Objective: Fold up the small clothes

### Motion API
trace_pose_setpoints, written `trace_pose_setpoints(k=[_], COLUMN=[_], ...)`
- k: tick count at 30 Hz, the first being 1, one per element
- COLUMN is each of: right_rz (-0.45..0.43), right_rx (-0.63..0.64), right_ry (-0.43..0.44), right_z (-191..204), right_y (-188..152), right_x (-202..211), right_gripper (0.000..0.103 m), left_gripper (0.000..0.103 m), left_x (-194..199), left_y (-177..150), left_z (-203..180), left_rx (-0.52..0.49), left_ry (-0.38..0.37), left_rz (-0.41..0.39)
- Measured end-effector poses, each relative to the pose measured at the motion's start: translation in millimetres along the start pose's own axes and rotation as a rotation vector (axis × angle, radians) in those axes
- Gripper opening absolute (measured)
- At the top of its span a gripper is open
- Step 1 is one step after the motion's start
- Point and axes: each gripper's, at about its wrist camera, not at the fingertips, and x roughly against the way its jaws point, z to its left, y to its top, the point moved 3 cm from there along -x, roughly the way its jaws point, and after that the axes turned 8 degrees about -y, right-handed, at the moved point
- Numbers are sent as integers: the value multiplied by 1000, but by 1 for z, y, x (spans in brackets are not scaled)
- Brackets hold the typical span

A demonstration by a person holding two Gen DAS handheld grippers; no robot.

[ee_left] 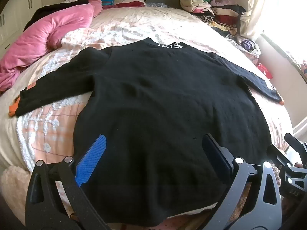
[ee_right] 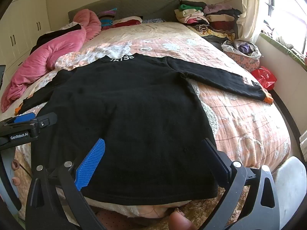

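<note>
A black long-sleeved top [ee_left: 153, 99] [ee_right: 124, 103] lies flat on the bed, its back up, with white lettering on the collar [ee_left: 169, 45] and orange cuffs [ee_right: 267, 98]. Both sleeves are spread out sideways. My left gripper [ee_left: 153, 153] hovers open over the hem's left part, nothing between its blue pads [ee_left: 92, 159]. My right gripper [ee_right: 153, 155] stands open above the hem's right part, likewise empty. The left gripper [ee_right: 28, 122] also shows at the left edge of the right wrist view, and the right gripper [ee_left: 293, 153] shows at the right edge of the left wrist view.
The bed has a peach patterned quilt [ee_right: 239, 115]. A pink duvet [ee_left: 48, 38] is bunched along the left side. Stacks of clothes [ee_right: 211, 17] sit at the far right by the headboard. A basket of laundry [ee_right: 243, 53] and a red bag [ee_right: 265, 76] sit near the window.
</note>
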Motion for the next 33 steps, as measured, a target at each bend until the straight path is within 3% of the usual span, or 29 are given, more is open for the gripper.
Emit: trace_pose_setpoints(k=[33], right_rz=[0], right_rx=[0], right_ry=[1], right_z=[2], right_y=[0], right_x=[0], right_gripper=[99], left_gripper=[94], left_x=[0], left_y=[0], left_z=[0], left_rx=[-9], left_ry=[6], left_rz=[-6])
